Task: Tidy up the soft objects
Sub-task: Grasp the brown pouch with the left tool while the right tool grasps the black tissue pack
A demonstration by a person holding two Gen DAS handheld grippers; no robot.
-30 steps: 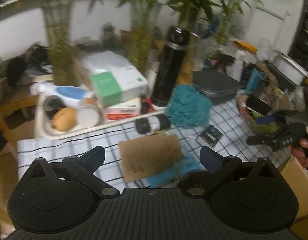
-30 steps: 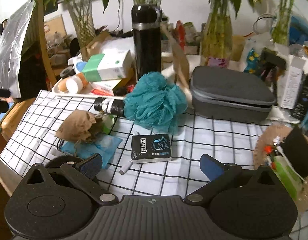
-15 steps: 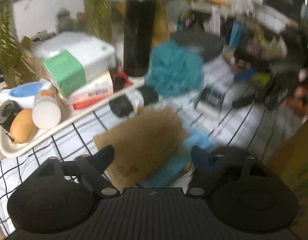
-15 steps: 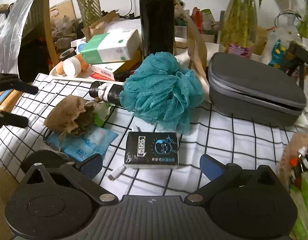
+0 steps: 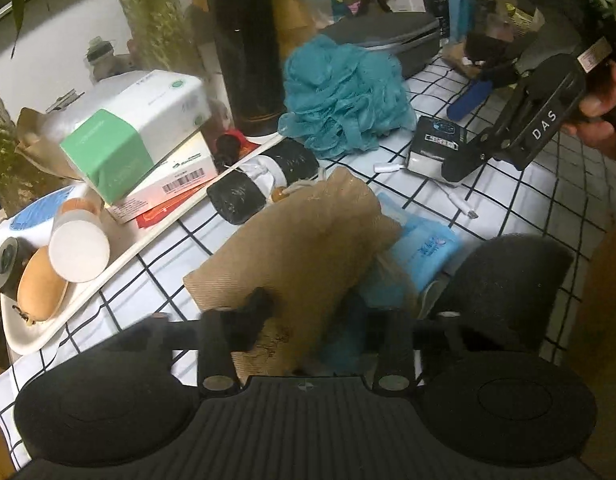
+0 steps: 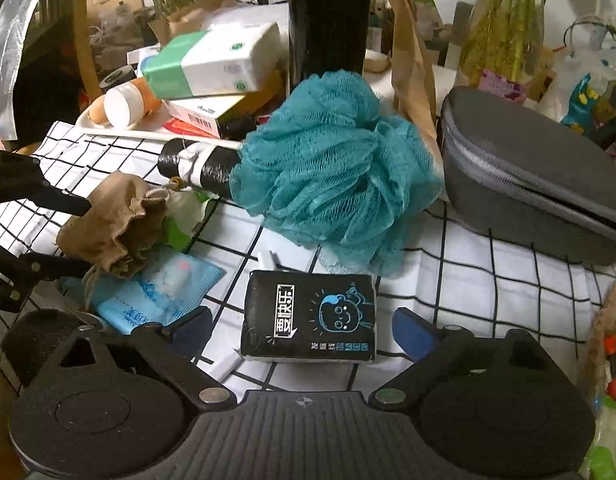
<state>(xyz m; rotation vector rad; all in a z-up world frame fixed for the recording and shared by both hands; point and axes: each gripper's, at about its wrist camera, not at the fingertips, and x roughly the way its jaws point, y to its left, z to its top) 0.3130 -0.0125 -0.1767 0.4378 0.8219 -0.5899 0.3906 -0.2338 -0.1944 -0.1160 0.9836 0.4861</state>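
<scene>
A brown cloth pouch [image 5: 308, 240] lies on the checked tablecloth [image 5: 527, 200], bunched up between the fingers of my left gripper [image 5: 319, 304]. The jaws are closing and the pads press its sides. In the right wrist view the left gripper [image 6: 84, 236] pinches the pouch [image 6: 116, 220] from the left. My right gripper [image 6: 302, 326] hangs over a black tissue pack [image 6: 308, 320]. Its jaws are closing slightly, but the fingers stand apart from the pack. A teal bath pouf [image 6: 331, 168] sits behind the pack. A blue wipes pack [image 6: 160, 292] lies partly under the pouch.
A cream tray [image 5: 88, 292] at the left holds boxes and bottles. A black flask [image 5: 244, 40] stands behind the pouf, and a grey zip case [image 6: 527, 184] lies at the right. A black roll [image 5: 264, 184] and a dark round pad [image 5: 507, 280] flank the pouch.
My left gripper has come down and closed on the brown pouch, which now stands bunched up. My right gripper has moved down and forward over the black tissue pack.
</scene>
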